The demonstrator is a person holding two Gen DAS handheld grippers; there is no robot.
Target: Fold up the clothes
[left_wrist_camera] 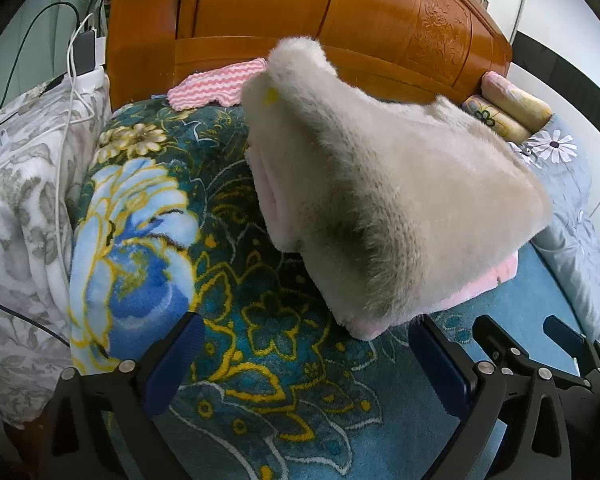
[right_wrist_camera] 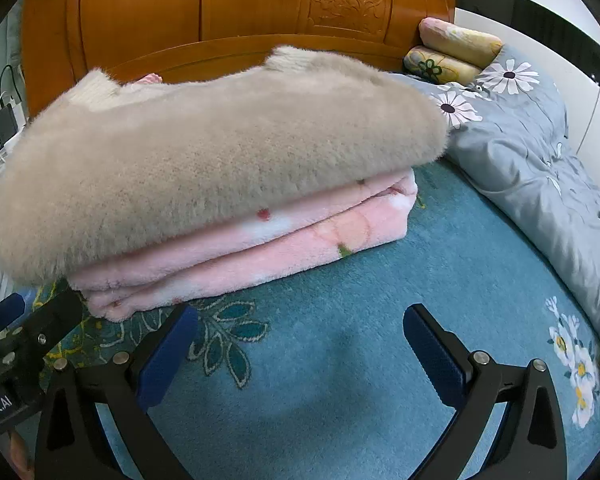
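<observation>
A folded beige fluffy garment (left_wrist_camera: 380, 184) (right_wrist_camera: 204, 152) lies on top of a folded pink fleece garment (right_wrist_camera: 260, 248) (left_wrist_camera: 480, 288), stacked on the blue floral blanket (left_wrist_camera: 260, 320) (right_wrist_camera: 340, 340) of a bed. My left gripper (left_wrist_camera: 304, 352) stands open just in front of the stack's near corner, with nothing between its fingers. In the right wrist view my right gripper (right_wrist_camera: 300, 344) is open too, a little short of the stack's front edge, over bare blanket. The right gripper (left_wrist_camera: 540, 344) also shows at the left wrist view's right edge. The left gripper (right_wrist_camera: 24, 328) shows at the right wrist view's left edge.
An orange wooden headboard (left_wrist_camera: 300, 20) (right_wrist_camera: 220, 4) stands behind the stack. A grey flowered duvet (right_wrist_camera: 520, 140) and rolled pillows (right_wrist_camera: 452, 48) lie at the right. A pink striped cloth (left_wrist_camera: 216, 84), a grey leaf-patterned quilt (left_wrist_camera: 20, 200) and charger cables (left_wrist_camera: 76, 60) are at the left.
</observation>
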